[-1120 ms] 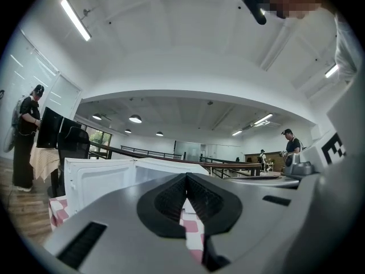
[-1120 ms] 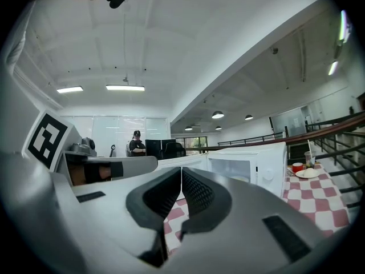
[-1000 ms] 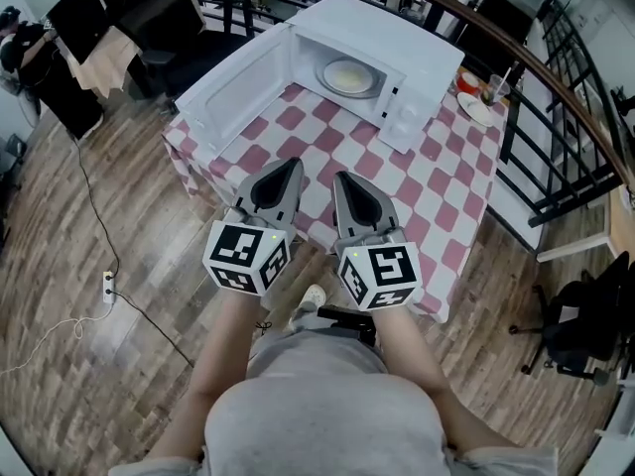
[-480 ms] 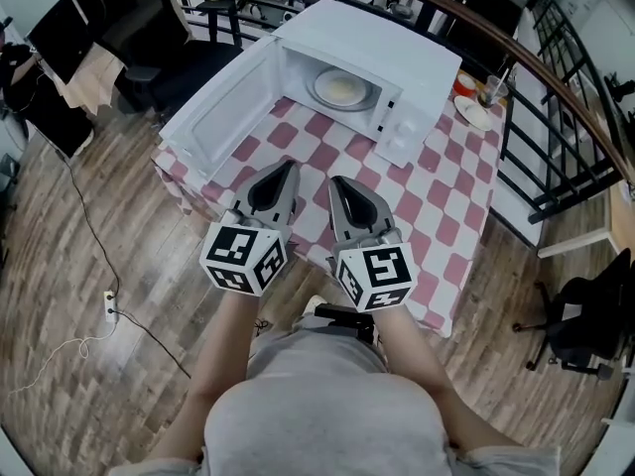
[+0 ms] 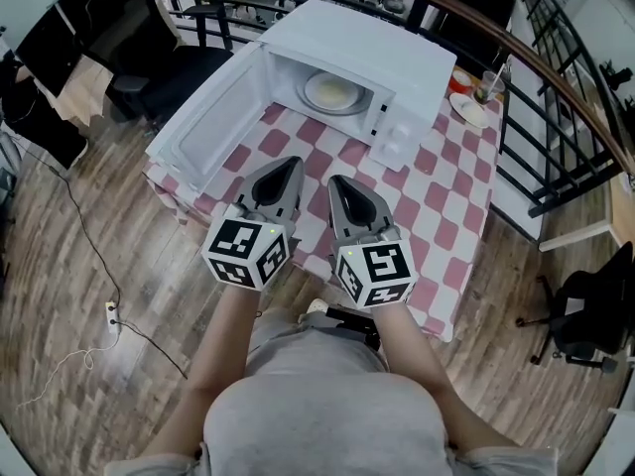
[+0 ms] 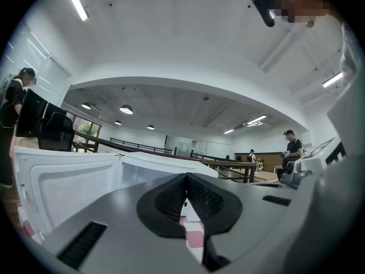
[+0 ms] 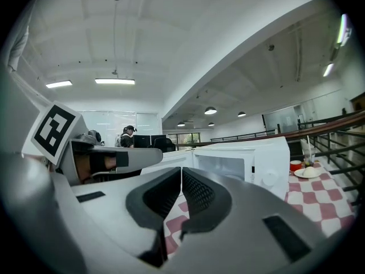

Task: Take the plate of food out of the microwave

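Note:
A white microwave stands on the red-and-white checked table, its door swung open to the left. Inside lies a pale plate of food. My left gripper and right gripper hover side by side over the table's near edge, pointing at the microwave and well short of it. Both have their jaws together with nothing between them. In the right gripper view the microwave shows ahead, with the left gripper beside it. In the left gripper view only the open door shows clearly.
A small plate with food, a red cup and a glass stand on the table right of the microwave. A black railing runs behind and to the right. A black chair stands at right. Cables lie on the wooden floor.
Both grippers have come closer to the table and microwave, which sit lower and nearer in the head view. The jaws stay together.

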The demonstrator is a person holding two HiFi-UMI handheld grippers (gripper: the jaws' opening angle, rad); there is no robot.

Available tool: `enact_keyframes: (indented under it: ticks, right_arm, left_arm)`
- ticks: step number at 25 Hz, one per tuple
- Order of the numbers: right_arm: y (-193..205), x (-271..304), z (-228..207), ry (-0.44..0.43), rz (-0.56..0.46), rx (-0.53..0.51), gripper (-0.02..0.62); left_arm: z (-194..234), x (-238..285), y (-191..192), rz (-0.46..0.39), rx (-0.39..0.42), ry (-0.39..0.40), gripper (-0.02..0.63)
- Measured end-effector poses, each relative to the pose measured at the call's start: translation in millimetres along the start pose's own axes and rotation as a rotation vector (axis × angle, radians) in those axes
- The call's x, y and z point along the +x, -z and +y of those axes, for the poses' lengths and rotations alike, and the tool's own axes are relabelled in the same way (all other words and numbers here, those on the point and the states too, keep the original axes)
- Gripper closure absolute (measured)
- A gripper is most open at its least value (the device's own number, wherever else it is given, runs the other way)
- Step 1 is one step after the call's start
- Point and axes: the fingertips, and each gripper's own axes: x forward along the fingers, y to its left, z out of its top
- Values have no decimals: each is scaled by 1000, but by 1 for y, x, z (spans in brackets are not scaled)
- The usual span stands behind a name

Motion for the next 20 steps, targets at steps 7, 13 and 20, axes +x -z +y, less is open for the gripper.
enact_keyframes:
  ticks: [7,13,20]
  right_arm:
    - [-2,8,-27,65,-13,-6,568]
    - [-5,22,-39,131,-21,7,568]
    - [-3,48,-44,212,-17,23,568]
  left_arm:
    - [0,24,3,19,11,53,603]
    - [6,43,2,33,24,117,603]
    - [37,63,-3,41,42,159,603]
